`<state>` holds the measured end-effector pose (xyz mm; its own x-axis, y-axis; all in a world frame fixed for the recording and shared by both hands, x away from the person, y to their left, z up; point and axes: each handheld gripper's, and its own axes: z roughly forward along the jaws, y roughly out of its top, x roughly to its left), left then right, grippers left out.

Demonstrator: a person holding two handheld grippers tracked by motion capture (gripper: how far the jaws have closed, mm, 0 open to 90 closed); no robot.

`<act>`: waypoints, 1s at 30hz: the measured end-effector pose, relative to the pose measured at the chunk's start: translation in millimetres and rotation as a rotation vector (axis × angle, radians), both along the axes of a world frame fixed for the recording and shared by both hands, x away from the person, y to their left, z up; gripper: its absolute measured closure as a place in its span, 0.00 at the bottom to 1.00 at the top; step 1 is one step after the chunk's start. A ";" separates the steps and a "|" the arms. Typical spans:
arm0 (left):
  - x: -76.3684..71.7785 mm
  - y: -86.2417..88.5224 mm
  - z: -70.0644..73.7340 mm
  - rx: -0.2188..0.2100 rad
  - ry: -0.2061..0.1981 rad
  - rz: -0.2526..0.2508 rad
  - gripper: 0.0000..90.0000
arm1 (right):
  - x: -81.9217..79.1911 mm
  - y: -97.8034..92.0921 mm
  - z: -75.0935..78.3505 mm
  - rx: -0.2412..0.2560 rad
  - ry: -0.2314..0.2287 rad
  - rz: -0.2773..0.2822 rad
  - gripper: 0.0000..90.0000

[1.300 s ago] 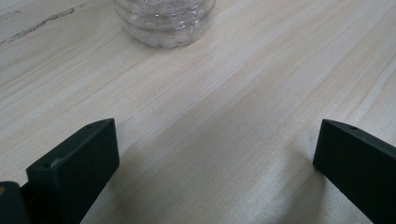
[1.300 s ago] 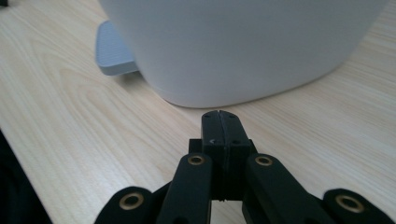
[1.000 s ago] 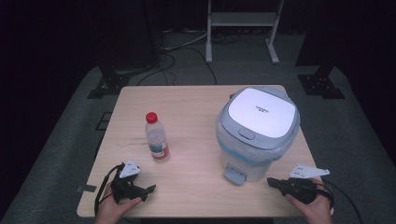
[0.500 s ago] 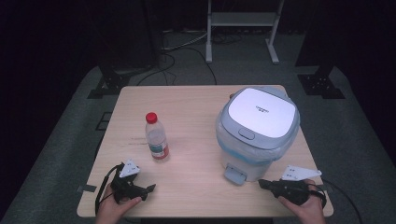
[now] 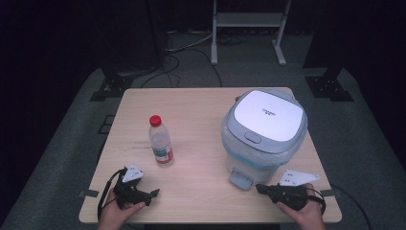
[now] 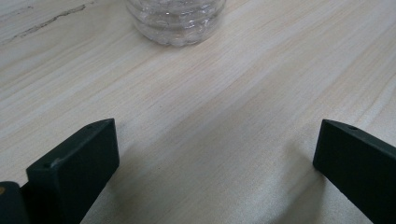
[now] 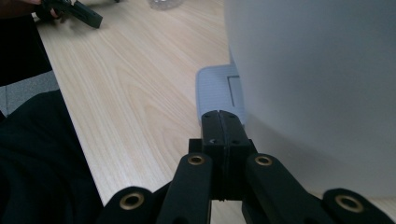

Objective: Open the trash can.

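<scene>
The right tool (image 5: 258,188), its jaws pressed together, points at the pedal (image 5: 241,178) at the near foot of the bin (image 5: 264,132), apparently to press it, while the left tool (image 5: 154,193) rests wide apart near the bottle (image 5: 160,140) on the table (image 5: 201,105).

My left gripper (image 5: 152,193), lower left of the high view, is black with a grey three-cornered plate and a looping black cable. My right gripper (image 5: 261,188), lower right, matches it. In the right gripper view its black linkage arms carry brass-coloured pivot rivets; dark clothing shows at lower left.
</scene>
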<state>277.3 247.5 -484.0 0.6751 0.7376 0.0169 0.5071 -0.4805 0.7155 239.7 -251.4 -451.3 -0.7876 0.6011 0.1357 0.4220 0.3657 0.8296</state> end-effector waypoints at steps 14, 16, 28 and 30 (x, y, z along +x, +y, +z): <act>-0.2 -0.1 0.0 0.000 0.000 0.004 0.00 | 6.2 20.1 -2.2 0.003 -0.043 0.009 1.00; -0.3 -0.1 0.0 0.000 -0.001 0.004 0.00 | 6.7 22.3 -2.4 0.001 -0.051 0.010 1.00; -0.4 -0.1 0.0 0.000 -0.001 0.007 0.00 | 7.6 31.8 -5.7 -0.020 -0.107 0.013 1.00; -0.5 -0.2 0.0 0.000 0.000 0.007 0.00 | 8.3 32.9 -7.8 -0.027 -0.108 0.011 1.00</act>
<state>276.8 247.4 -484.1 0.6696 0.7425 0.0168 0.5104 -0.4765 0.7158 248.1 -218.5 -459.0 -0.8031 0.5948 0.0338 0.3266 0.3922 0.8600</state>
